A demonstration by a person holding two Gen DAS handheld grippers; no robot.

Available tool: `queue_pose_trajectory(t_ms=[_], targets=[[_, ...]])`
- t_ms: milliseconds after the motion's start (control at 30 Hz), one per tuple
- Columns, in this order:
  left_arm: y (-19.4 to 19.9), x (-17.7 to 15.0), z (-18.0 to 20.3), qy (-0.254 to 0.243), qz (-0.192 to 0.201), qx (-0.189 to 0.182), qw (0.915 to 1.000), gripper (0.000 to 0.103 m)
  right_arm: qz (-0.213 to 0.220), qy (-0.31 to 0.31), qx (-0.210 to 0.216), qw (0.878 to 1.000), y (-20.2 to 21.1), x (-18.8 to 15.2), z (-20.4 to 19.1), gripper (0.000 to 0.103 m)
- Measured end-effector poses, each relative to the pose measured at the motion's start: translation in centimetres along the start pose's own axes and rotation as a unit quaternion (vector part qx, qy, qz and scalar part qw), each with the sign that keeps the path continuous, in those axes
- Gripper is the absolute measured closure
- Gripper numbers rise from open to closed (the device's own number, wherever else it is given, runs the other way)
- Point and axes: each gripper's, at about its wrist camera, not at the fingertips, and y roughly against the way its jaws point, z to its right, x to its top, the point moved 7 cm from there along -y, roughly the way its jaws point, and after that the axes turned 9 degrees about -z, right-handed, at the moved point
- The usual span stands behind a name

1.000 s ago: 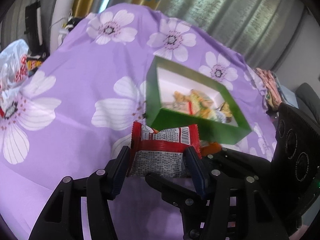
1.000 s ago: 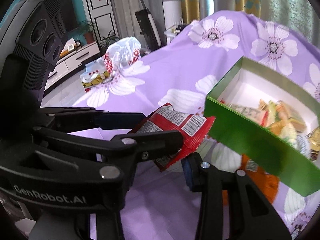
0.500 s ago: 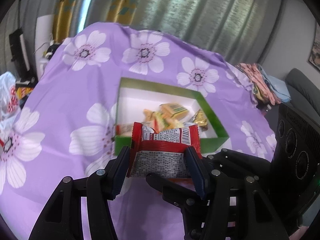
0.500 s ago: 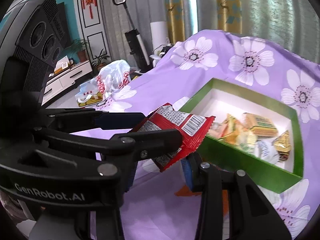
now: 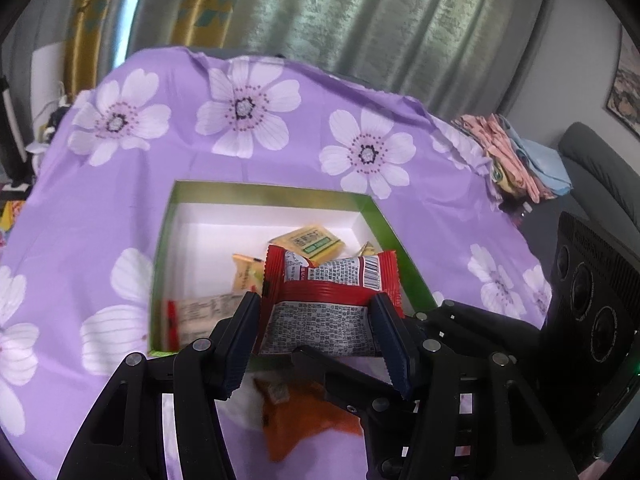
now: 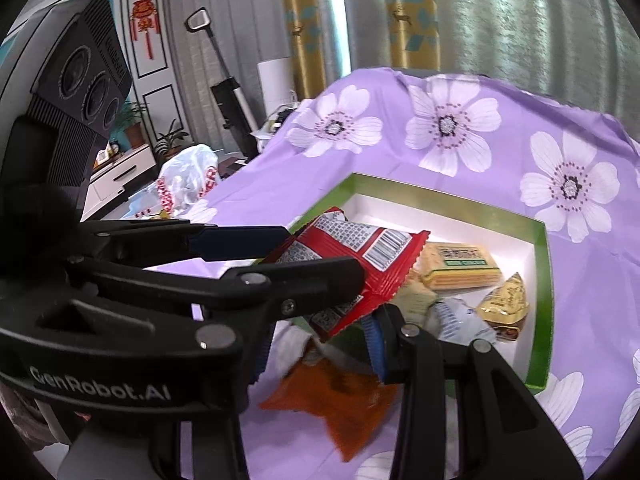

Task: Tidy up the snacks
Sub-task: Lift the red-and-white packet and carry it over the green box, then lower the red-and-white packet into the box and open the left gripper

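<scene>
Red snack packet [image 5: 320, 280], printed back facing up with a barcode at one corner, is off the cloth and over the near wall of the green box [image 5: 264, 194]. Left gripper [image 5: 320, 332] has it: both pads press the packet's side edges, the jaws a moderate width apart with the packet filling the gap. Right gripper [image 6: 318, 346] comes in from the side, crossing under the left one. Its jaws are narrow and the packet's lower corner drops between them. The near pad is hidden behind the left gripper's finger, so can't tell if it actually pinches.

Box is open-topped, white inside, and sits flat on the purple flowered cloth [image 5: 100, 208]. Inside are a yellow packet [image 5: 308, 242] toward the back, a gold triangular sweet [image 6: 506, 306] by the right wall, a pale blue-white wrapper [image 6: 456, 320] beside it, and a long white-and-red packet [image 5: 200, 314] along the near-left wall. A few more are blurred.

Orange packet [image 5: 304, 420] lies on the cloth outside the box, just beside its near wall and below the grippers.

Farther out are a white plastic bag [image 6: 184, 184] at the cloth's far left edge, folded clothes [image 5: 516, 152] at the right edge, curtains [image 5: 360, 12] behind, and an upright vacuum [image 6: 228, 92] by the wall.
</scene>
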Motion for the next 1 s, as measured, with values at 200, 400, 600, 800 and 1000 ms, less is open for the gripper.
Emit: queue_pose_trajectory(t_ms=[200, 400, 600, 800, 1000], targets=[[-2.4, 0.8, 0.2, 0.002, -0.021, -0.006, 0.9998, 0.046, -0.011, -0.021, -0.002, 1.000, -1.3, -0.1, 2.4, 0.062], [-3.9, 1.2, -0.1, 0.011, -0.033, -0.010, 0.9993, 0.046, -0.019, -0.032, 0.000, 0.999, -2.6, 0.1, 3.9, 0.062], [-5.0, 1.5, -0.3, 0.014, -0.044, -0.008, 0.9989, 0.046, -0.026, -0.037, 0.003, 0.999, -3.6, 0.3, 4.7, 0.062], [-6.0, 1.7, -0.7, 0.022, -0.051, -0.004, 0.9984, 0.046, -0.041, -0.041, -0.004, 0.998, -4.3, 0.2, 5.2, 0.059], [-6.3, 1.7, -0.9, 0.026, -0.056, 0.007, 0.9981, 0.046, -0.049, -0.044, -0.009, 0.998, -4.5, 0.0, 5.4, 0.056]])
